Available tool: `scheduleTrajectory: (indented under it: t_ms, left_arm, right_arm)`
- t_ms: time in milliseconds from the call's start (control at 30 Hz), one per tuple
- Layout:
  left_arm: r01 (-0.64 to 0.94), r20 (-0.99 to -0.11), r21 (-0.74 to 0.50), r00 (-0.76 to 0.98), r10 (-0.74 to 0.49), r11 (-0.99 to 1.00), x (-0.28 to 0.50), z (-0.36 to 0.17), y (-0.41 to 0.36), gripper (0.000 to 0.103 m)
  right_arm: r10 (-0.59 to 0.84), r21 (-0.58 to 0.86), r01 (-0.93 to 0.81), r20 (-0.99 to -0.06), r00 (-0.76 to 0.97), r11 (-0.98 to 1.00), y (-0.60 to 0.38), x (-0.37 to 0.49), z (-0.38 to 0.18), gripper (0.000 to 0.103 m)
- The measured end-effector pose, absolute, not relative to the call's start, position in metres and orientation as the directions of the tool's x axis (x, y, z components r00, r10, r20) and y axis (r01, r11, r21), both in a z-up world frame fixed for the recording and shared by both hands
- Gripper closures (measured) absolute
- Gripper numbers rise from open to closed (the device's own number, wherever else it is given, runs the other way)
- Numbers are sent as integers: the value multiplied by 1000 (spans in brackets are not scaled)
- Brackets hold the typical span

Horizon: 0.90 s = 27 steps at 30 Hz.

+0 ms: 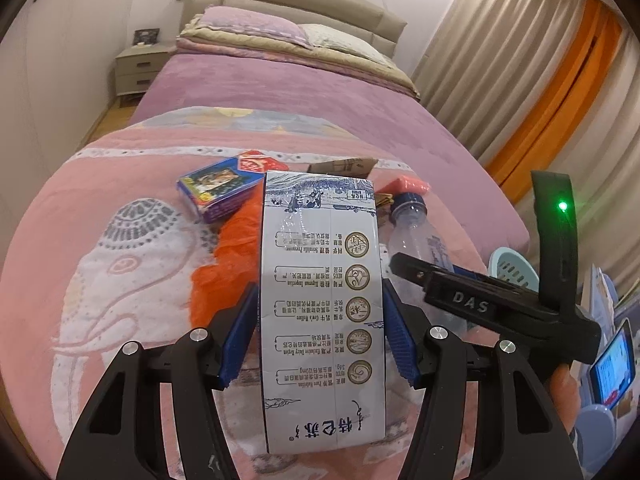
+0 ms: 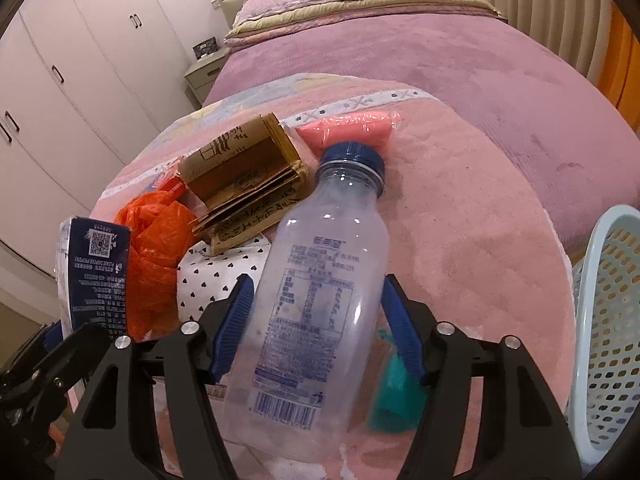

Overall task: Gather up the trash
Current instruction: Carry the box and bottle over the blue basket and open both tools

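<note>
Left gripper clamped your milk carton; right gripper pinched the bottle beside the basket. Slick plastic could slip.

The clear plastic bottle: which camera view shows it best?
The right wrist view: the clear plastic bottle lies whole between the right gripper fingers. The left wrist view shows only its cap and shoulder.
</note>
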<state>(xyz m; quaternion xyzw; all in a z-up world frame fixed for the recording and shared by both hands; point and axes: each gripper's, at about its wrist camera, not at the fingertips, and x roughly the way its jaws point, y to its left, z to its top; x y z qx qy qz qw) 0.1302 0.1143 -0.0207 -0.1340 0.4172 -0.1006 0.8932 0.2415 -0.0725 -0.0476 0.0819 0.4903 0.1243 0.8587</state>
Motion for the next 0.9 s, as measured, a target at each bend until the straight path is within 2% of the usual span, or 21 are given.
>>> scheduleTrajectory:
  t_ms: [467,767,900]
  left_arm:
    - [127,-671,-320,670,-319,939,106,3,106,46]
    - [200,-636,-301,687,-353,932,99,22,75,46]
    - [264,-612,-318,677,-410,910,100,26,46,46]
  right_arm:
    - [368,329,-174,-736,568,928,-86,196,-6,47]
    - [379,358,-168,-679,628,919,-120,170,24,47]
    - [367,382,-133,-646,669,915,-153,158,36,47]
